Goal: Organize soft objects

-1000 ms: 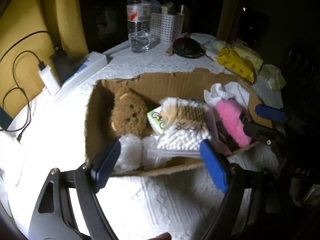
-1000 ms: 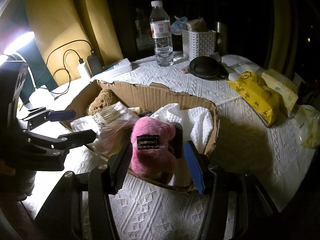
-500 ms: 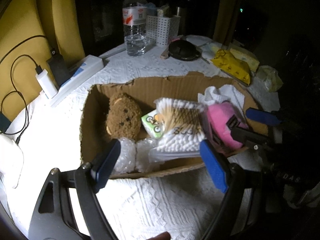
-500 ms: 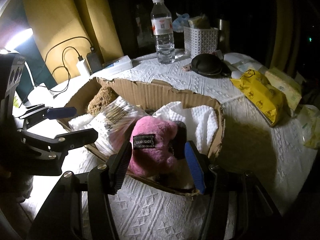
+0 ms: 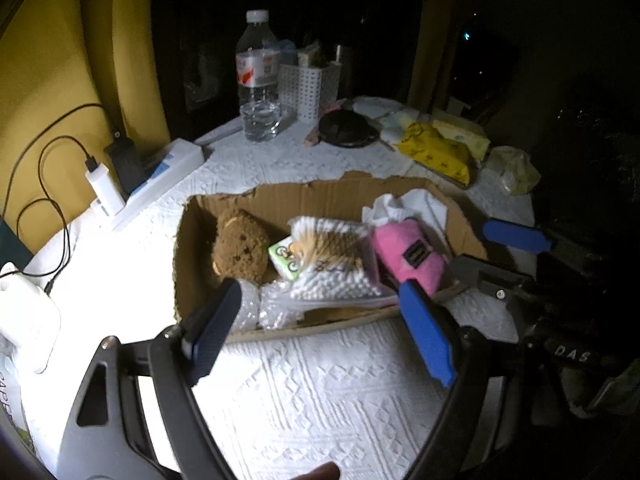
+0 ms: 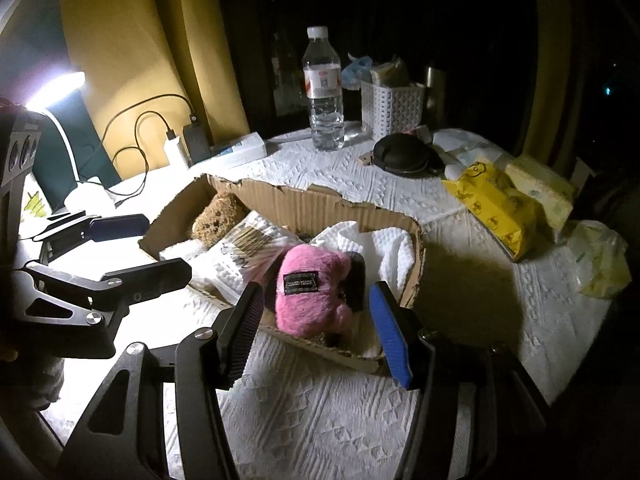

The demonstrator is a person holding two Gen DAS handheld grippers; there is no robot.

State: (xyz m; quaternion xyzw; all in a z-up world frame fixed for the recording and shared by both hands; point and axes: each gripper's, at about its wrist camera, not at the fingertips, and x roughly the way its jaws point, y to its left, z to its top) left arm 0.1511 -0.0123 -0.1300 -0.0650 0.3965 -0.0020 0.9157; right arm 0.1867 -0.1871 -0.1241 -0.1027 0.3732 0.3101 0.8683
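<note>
A torn cardboard box sits on the white tablecloth. It holds a brown sponge, a bag of cotton swabs, bubble wrap, a white cloth and a pink fluffy toy with a black label. My left gripper is open and empty, just in front of the box. My right gripper is open and empty, its fingers either side of the pink toy, near the box's front edge.
At the back stand a water bottle, a white basket and a black pouch. Yellow packets and a plastic bag lie to the right. A power strip with chargers lies to the left.
Both grippers have drawn back from the box. The pink toy now rests in the box, clear of the right gripper's fingers.
</note>
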